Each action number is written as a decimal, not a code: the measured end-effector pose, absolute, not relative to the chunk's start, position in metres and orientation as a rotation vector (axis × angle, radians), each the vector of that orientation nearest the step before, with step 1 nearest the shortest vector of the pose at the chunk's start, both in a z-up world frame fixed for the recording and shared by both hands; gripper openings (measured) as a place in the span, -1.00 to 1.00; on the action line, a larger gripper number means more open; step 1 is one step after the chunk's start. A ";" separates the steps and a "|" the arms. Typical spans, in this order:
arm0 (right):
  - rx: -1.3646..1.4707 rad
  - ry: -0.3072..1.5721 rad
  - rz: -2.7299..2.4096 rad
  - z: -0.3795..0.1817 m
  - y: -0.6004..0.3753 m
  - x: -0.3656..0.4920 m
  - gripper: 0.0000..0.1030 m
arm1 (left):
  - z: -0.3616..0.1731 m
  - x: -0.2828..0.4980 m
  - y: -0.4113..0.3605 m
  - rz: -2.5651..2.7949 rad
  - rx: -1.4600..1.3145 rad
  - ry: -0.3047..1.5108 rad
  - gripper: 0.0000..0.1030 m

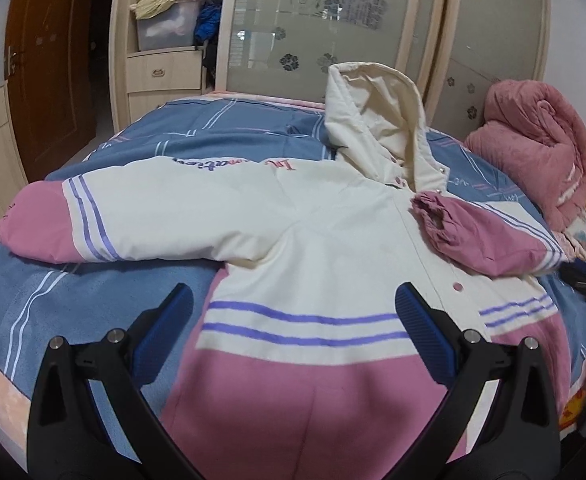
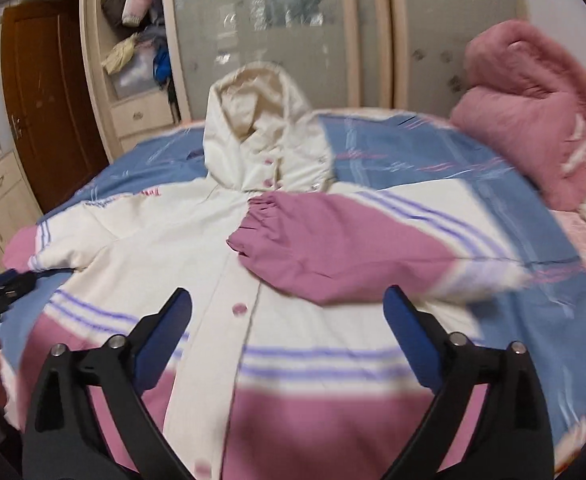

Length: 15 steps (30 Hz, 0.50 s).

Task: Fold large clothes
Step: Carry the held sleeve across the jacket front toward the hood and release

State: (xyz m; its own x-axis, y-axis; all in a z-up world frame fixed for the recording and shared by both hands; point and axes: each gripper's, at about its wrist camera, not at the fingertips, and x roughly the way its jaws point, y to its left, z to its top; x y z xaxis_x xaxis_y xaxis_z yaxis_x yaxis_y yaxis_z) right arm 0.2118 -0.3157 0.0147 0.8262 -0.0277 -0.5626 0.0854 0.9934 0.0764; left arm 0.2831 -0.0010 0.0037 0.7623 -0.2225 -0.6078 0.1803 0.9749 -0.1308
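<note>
I am holding my left tool (image 1: pixel 293 304) with its blue-padded fingers (image 1: pixel 423 340) spread wide and gripping nothing, hovering over the pink hem of the cream, pink and purple-striped hooded snap-front jacket (image 1: pixel 333 248). My right tool (image 2: pixel 289 304) is likewise standing open and empty above the same hem, its view slightly blurred.

The jacket is lying front-up and spread out on the bed, over the blue plaid bedspread (image 1: pixel 221 132), hem toward me and hood away. Its placket is running up the middle with pink snaps (image 1: pixel 458 287) showing. On my right, the pink-cuffed sleeve (image 1: pixel 485 236) is lying folded inward across the chest, its gathered cuff resting just below the collar. On my left, the other sleeve (image 1: pixel 53 224) is stretching straight out toward the bed's edge, with purple stripes above its pink end. The cream quilted hood (image 1: pixel 377 120) is standing partly upright beyond the collar.

Farther back on the right, a bundled pink fleece blanket (image 1: pixel 541 152) is sitting on the bed, well apart from the jacket. Behind the bed, a pale wood wardrobe with frosted floral doors (image 1: pixel 333 20) is filling the wall, with a brown wooden door (image 1: pixel 53 60) at far left.
</note>
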 end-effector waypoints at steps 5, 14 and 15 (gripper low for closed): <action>0.097 0.539 -0.131 0.020 -0.332 0.146 0.97 | 0.016 0.252 -0.020 -0.274 -0.011 0.637 0.96; 0.132 0.560 -0.113 0.011 -0.349 0.101 0.97 | 0.002 0.190 -0.036 -0.334 0.070 0.636 0.96; 0.132 0.559 -0.112 0.011 -0.350 0.101 0.97 | -0.001 0.187 -0.036 -0.343 0.063 0.644 0.96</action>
State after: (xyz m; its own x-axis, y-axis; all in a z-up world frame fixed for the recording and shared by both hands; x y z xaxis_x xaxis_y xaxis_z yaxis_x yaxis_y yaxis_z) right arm 0.1012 -0.3500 0.0106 0.8420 -0.0702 -0.5349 0.1419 0.9854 0.0942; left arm 0.1872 -0.0364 -0.0005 0.7454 -0.2932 -0.5986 0.3323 0.9420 -0.0477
